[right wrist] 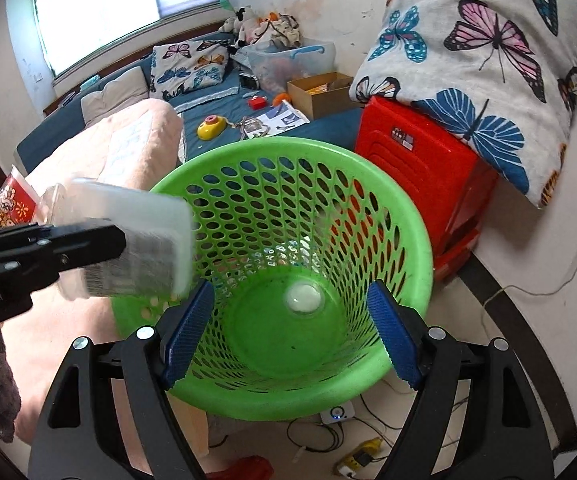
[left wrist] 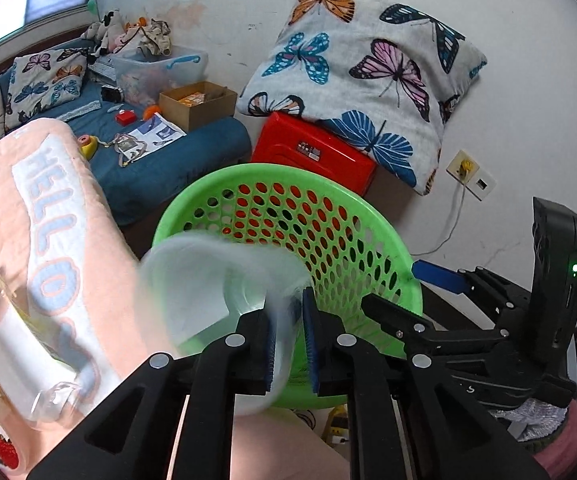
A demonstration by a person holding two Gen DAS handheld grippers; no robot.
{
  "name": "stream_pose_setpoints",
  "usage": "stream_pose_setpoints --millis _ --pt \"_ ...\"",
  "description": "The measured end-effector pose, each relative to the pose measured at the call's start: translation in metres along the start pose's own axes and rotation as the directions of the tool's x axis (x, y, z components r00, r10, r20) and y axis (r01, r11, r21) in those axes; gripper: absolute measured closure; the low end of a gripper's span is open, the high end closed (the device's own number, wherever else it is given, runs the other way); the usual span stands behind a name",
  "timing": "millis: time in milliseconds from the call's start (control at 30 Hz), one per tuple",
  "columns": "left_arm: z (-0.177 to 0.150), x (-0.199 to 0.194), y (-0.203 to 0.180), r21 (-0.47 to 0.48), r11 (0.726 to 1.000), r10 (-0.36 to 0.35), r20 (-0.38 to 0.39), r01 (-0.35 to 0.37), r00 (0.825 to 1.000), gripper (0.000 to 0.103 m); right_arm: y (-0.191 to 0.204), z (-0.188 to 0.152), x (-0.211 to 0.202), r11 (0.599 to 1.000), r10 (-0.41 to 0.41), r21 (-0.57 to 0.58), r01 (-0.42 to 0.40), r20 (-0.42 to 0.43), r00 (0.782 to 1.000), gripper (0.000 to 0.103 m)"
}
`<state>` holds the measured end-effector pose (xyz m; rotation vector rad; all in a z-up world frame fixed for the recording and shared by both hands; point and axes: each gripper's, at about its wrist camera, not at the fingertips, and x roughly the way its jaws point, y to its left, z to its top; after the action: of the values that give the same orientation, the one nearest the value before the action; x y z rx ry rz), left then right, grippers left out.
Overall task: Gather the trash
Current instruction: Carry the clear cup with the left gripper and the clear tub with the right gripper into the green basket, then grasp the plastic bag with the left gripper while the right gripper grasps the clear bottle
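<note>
Left gripper [left wrist: 290, 344] nearly closed, pinching the thin wall of a clear plastic container [left wrist: 224, 280], blurred, hanging just ahead of the fingers at the near rim of the green perforated wastebasket [left wrist: 368, 248]. Looks feather-light, thin-walled, likely springy and slick; an edge pinch seems the sensible hold, squeezing harder risks crumpling. Right gripper [right wrist: 288, 332] spread wide, nothing between the blue pads [right wrist: 392, 336], poised over the basket mouth. Straight below, a small white round piece [right wrist: 303, 298] lying on the basket floor. To its left, the same container [right wrist: 128, 240] held above the rim. Beyond, red plastic stool [right wrist: 420, 168] under a butterfly pillow [right wrist: 488, 60].
</note>
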<state>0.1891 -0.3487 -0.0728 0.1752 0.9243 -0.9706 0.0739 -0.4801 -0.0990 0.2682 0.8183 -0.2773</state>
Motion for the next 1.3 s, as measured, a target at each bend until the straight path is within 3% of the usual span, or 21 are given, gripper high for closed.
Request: stream_pose_setpoints --millis 133,400,700,967,1067,1200,1300 --pt "-0.002 -0.002 -0.003 0.005 1.0 0.005 0.01 -0.005 1.0 0.068 -0.002 -0.001 -0.004 1.0 -0.007 0.009 0.007 0.003 1.0 0.024" --pt "-0.011 -0.028 0.006 -0.017 1.0 0.024 0.044 -0.024 0.999 0.063 0.008 0.001 -0.013 1.0 0.008 -0.005 -0.008 0.015 1.0 0.024" --pt "-0.036 -0.094 0.043 -0.096 0.983 0.168 0.124 -0.157 0.978 0.059 0.055 0.01 -0.02 0.995 0.069 -0.072 -0.066 0.04 0.997 0.021" --pt "-0.066 -0.16 0.096 -0.243 0.919 0.355 0.167 -0.31 0.92 0.057 0.098 0.02 -0.023 0.983 0.135 -0.134 -0.127 0.051 0.989 0.02" --pt "-0.082 -0.185 0.12 -0.324 0.87 0.44 0.172 -0.371 0.881 0.057 0.116 0.022 -0.025 0.975 0.156 -0.166 -0.146 0.054 0.986 0.02" --pt "-0.105 -0.218 0.153 -0.416 0.785 0.56 0.163 -0.458 0.812 0.057 0.138 0.024 -0.025 0.965 0.186 -0.197 -0.173 0.05 0.981 0.02" --pt "-0.122 -0.236 0.179 -0.48 0.737 0.601 0.142 -0.476 0.787 0.057 0.156 0.026 -0.024 0.954 0.211 -0.227 -0.196 0.043 0.977 0.019"
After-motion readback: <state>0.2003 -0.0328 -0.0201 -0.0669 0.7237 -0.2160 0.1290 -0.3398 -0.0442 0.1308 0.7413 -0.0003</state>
